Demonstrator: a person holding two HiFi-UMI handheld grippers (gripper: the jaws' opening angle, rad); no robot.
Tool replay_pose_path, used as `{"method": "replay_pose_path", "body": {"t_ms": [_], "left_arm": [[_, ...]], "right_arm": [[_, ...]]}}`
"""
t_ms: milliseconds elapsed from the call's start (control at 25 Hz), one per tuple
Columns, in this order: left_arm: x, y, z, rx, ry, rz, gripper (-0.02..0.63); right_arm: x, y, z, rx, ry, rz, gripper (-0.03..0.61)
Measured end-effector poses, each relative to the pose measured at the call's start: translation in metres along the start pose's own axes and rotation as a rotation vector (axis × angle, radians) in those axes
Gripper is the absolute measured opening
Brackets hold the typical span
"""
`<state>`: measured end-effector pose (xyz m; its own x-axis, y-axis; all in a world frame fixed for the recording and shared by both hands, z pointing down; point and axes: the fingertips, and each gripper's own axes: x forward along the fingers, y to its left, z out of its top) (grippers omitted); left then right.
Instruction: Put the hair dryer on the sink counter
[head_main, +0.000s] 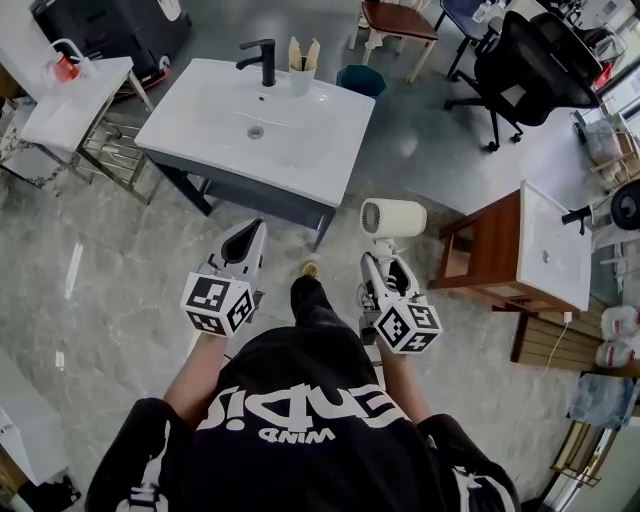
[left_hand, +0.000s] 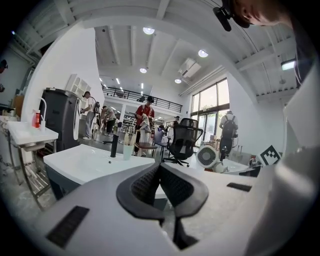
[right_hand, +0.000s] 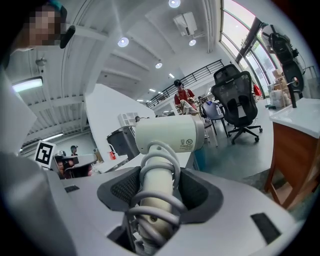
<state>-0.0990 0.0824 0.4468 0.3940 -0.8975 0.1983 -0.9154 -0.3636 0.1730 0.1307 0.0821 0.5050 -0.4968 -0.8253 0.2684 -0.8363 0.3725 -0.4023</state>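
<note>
Right tongs (right_hand: 160, 189) gripping cream hair dryer (right_hand: 170, 134), cord (right_hand: 156, 211) coiled round handle

The white plastic left gripper with black ribbed pads (left_hand: 159, 167) is held out ahead of the torso on the bare left forearm (head_main: 199, 375), pointing slightly below level, its jaws closed tip to tip with nothing between them. The matching white right gripper (right_hand: 159, 186) is carried alongside on the bare right forearm (head_main: 399, 373) — abreast of the left, apart from it — its jaws spread and clamped on the handle of a cream-white plastic hair dryer (right_hand: 170, 134), whose barrel sits above the pads.
</note>
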Motion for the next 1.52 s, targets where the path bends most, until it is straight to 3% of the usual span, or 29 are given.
{"method": "replay_pose_path", "body": {"t_ms": [680, 1000, 1520], "left_arm": [[0.135, 0.044, 0.055, 0.001, 0.02, 0.021, 0.009], [0.177, 0.062, 0.064, -0.001, 0.031, 0.037, 0.009], [0.226, 0.085, 0.067, 0.013, 0.06, -0.051, 0.009]], "right_arm": [[0.121, -0.047, 0.075, -0.026, 0.049, 0.054, 0.255], [0.166, -0.061, 0.093, -0.041, 0.077, 0.072, 0.255], [0.204, -0.068, 0.096, -0.041, 0.095, 0.006, 0.255]]}}
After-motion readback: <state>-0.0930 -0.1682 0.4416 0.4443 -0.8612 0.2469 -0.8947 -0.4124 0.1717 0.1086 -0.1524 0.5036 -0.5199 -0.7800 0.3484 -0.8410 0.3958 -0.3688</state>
